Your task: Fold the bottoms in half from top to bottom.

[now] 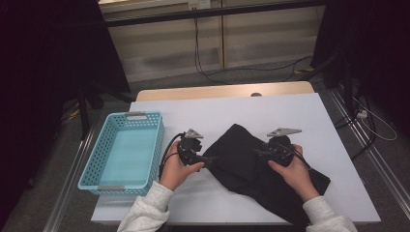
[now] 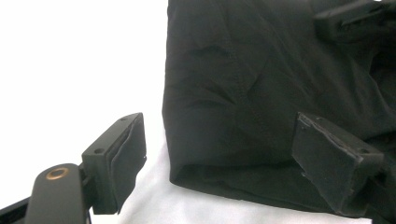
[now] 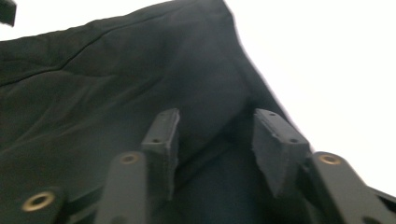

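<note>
One black garment lies crumpled on the white table, spread from about the middle toward the near right corner, where its far end reaches close to the near edge. One turquoise basket with perforated walls stands on the left edge of the table, well apart from the cloth. Two hand-held grippers work at the garment, one in each of the person's two hands. The left gripper is at the garment's left edge; in the left gripper view its two jaws stand spread wide, one over the bare white table and the other over the black cloth, with a folded hem of the garment lying between them and neither pad pressing on it. The right gripper sits over the middle of the cloth; in the right gripper view its two jaws are partly apart above a fold of the fabric, and the blurred picture does not let me tell whether the pads pinch the cloth. Both grey three-cornered plates show in the high view, one atop each gripper.
</note>
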{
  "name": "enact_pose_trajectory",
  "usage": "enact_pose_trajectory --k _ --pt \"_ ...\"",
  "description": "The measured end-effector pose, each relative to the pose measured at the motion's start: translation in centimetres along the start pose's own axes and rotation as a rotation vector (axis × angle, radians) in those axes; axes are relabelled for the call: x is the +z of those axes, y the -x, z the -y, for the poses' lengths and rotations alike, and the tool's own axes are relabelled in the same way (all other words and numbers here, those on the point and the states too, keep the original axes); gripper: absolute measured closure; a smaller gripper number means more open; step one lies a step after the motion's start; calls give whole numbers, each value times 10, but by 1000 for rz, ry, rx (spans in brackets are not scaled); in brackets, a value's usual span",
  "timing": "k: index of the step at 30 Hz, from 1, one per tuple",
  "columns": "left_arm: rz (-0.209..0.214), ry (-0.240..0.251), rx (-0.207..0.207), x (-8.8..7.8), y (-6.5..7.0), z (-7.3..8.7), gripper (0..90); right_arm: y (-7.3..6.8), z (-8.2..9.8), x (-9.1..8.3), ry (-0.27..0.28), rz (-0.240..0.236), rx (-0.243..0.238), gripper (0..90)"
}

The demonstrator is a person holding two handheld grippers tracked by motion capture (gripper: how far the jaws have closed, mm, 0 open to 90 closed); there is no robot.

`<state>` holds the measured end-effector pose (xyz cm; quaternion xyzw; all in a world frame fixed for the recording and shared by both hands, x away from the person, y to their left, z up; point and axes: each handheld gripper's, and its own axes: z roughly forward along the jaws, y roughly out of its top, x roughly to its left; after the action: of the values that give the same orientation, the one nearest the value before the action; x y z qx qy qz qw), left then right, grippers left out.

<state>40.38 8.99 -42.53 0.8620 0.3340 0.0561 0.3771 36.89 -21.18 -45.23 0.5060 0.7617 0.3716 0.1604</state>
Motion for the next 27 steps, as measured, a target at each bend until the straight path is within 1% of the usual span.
enact_pose_trajectory --k 1,2,3,5,6,7,9,10,12,14,15,17,20,25,27 --pt "3 10 -8 -1 0 0 179 -1 0 1 -11 4 2 540" --pt "1 7 -4 -1 0 0 179 -1 2 4 -17 -2 -2 567" --pt "-11 3 8 -2 0 0 179 -2 2 6 -28 -14 1 603" --pt "-11 0 4 -3 0 1 179 -5 5 9 -20 -8 -22 646" --pt "-11 1 -2 -4 0 1 179 -7 6 9 -16 -2 -40 702" --pt "-16 0 3 -4 0 1 179 -8 6 9 -17 -12 -49 782" --pt "-22 3 9 -5 0 2 180 -9 6 10 -21 -38 -42 845" --pt "-21 5 2 -6 0 2 180 -10 6 10 -21 -40 -41 862" --pt "-22 9 1 -7 -1 2 183 -11 6 10 -22 -37 -45 872" --pt "-31 13 -7 -8 -2 2 183 -9 5 9 -14 -45 -34 877" --pt "-29 10 -6 -9 -3 2 182 -9 5 8 -12 -48 -31 877" --pt "-29 20 -14 -9 -3 2 183 -8 3 4 1 -59 -18 879" --pt "-28 22 -10 -10 -4 1 182 -9 -4 -8 31 -66 -22 883" --pt "-29 18 -17 -9 -5 2 182 -8 -6 -16 47 -83 -18 883" --pt "-24 20 -18 -9 -5 1 182 -7 -7 -19 50 -74 -25 883"
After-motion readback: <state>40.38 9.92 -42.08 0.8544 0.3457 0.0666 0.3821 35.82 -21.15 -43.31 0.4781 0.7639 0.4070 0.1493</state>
